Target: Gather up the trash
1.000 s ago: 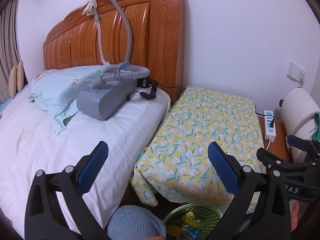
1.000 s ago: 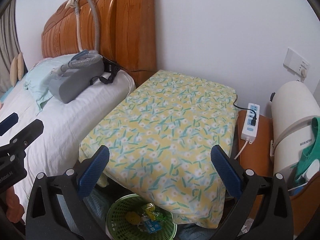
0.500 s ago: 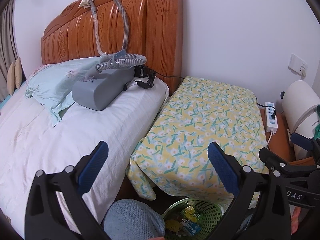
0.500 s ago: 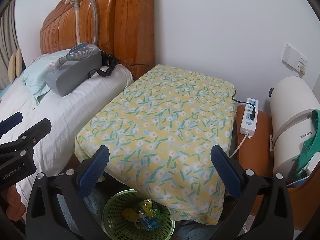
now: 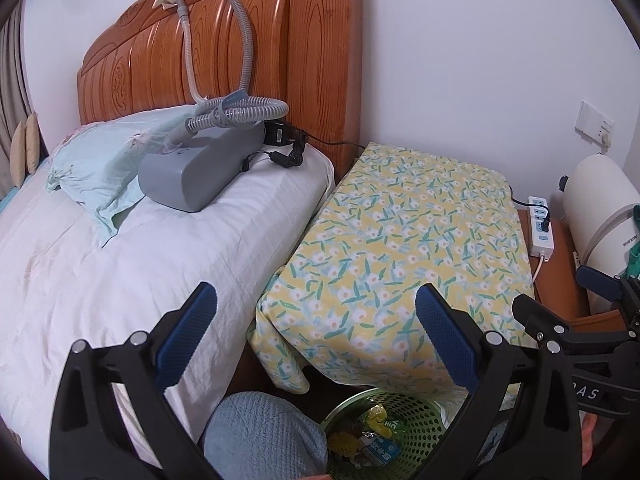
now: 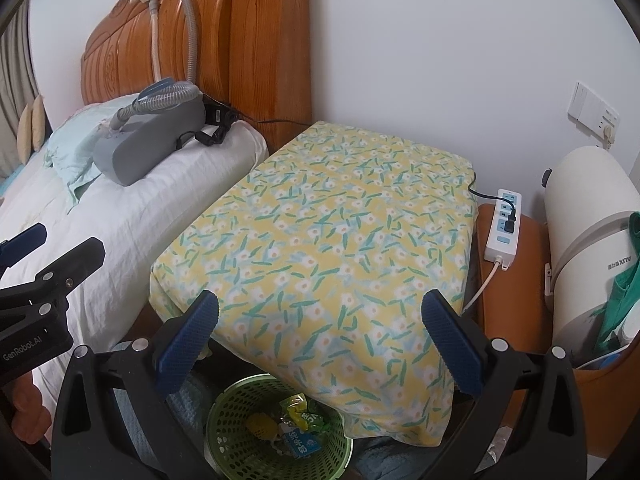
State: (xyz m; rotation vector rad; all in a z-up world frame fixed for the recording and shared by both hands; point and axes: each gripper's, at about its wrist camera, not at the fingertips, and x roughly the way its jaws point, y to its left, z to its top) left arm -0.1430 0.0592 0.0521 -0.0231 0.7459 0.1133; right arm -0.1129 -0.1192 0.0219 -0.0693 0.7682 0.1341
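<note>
Home bedroom: bed [image 5: 120,264] with carved wooden headboard [image 5: 224,52], white sheet, pale pillow [image 5: 108,160]; grey hosed machine [image 5: 200,168] on bed; floral-covered surface [image 6: 328,240] beside bed; power strip [image 6: 502,228] beyond surface.

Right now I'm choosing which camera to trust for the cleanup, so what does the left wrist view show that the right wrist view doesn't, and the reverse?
Only the left wrist view shows the right gripper at its right edge and a blue textured cloth beside the basket.

Only the right wrist view shows the left gripper at its left edge, and more of the green cloth on the white cylinder.

Both show the green basket holding wrappers, the floral-covered table, the grey machine on the bed, and the power strip.
</note>
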